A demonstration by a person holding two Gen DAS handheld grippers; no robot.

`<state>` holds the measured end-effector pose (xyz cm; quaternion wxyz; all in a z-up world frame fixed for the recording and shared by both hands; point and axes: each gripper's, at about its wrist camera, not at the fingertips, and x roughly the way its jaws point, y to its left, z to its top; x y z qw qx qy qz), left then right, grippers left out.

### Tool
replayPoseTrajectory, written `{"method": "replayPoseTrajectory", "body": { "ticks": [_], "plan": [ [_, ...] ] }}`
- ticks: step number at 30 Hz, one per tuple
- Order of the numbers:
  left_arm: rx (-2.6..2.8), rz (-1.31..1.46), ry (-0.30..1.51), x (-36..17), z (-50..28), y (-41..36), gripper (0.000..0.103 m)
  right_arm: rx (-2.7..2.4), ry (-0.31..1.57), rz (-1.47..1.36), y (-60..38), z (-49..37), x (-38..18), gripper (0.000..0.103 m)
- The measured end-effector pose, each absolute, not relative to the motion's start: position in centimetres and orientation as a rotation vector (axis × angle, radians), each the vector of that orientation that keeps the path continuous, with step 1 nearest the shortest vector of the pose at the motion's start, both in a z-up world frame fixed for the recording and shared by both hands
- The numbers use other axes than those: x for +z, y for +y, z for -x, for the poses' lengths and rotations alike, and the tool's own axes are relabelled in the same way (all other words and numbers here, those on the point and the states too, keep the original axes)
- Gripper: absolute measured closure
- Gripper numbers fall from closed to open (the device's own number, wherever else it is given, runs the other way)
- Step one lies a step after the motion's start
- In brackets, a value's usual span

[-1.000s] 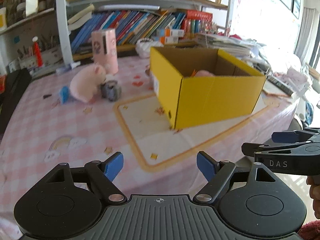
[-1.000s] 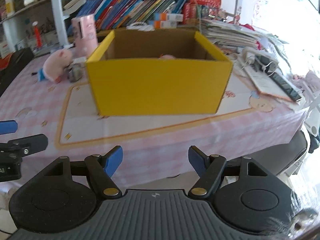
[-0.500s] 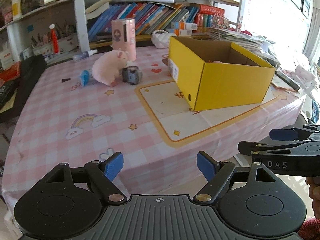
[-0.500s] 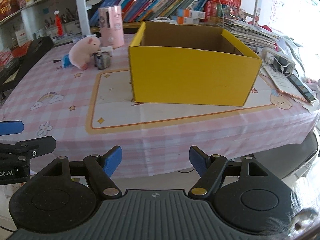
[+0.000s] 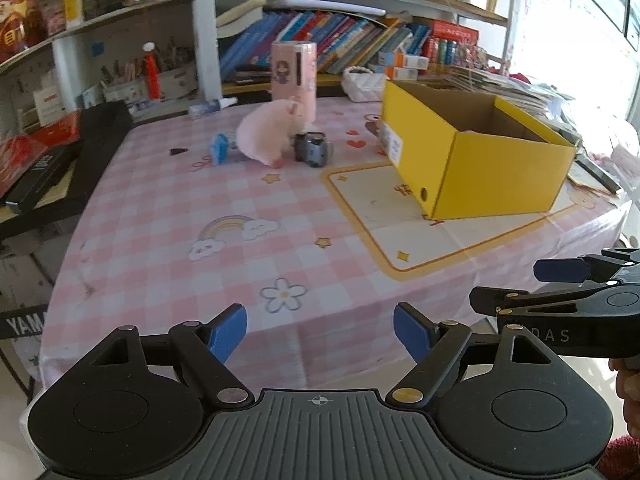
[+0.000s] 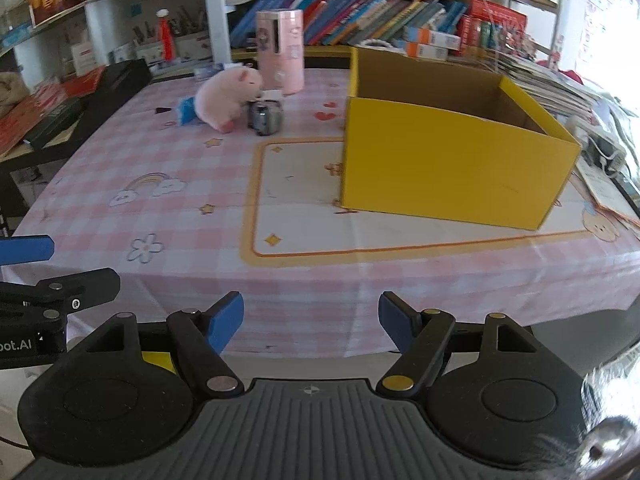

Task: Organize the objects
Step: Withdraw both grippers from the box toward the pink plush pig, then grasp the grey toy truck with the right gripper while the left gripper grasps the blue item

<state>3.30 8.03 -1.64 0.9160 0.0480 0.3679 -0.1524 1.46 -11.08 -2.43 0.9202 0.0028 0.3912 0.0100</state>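
A pink plush pig point(image 5: 266, 136) point(image 6: 226, 98) lies at the far side of the table beside a small grey toy point(image 5: 314, 149) point(image 6: 265, 117) and a blue object point(image 5: 220, 148) point(image 6: 186, 109). A pink cylinder point(image 5: 294, 70) point(image 6: 280, 50) stands behind them. An open yellow box point(image 5: 476, 156) point(image 6: 452, 152) stands on the right. My left gripper point(image 5: 320, 332) is open and empty at the table's front edge. My right gripper point(image 6: 310, 322) is open and empty, also off the front edge; it shows from the side in the left wrist view point(image 5: 560, 284).
The table has a pink checked cloth point(image 5: 200, 216) point(image 6: 160, 168). Bookshelves point(image 5: 340, 36) run along the back. A black case point(image 5: 60, 160) lies at the left edge. Stacked papers point(image 6: 560, 88) and cables lie right of the box.
Both grippers have pulled back from the table and swung left, so the box sits farther away and more of the cloth shows. Both stay open.
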Motion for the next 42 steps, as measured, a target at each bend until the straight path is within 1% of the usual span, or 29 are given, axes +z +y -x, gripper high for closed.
{"method": "replayPoseTrajectory", "body": {
  "ticks": [13, 21, 42],
  "plan": [
    [-0.255, -0.077, 0.743, -1.3, -3.2, 11.6, 0.020, 0.096, 0.789, 0.032, -6.9, -2.4, -2.1, 0.030],
    [-0.225, -0.066, 0.744, -1.5, -4.3, 12.5, 0.020, 0.136, 0.791, 0.045, -5.9, -4.2, -2.3, 0.030],
    [-0.161, -0.026, 0.732, -1.5, -14.1, 11.1, 0.020, 0.195, 0.763, 0.082, -7.0, -15.5, -1.8, 0.031]
  ]
}}
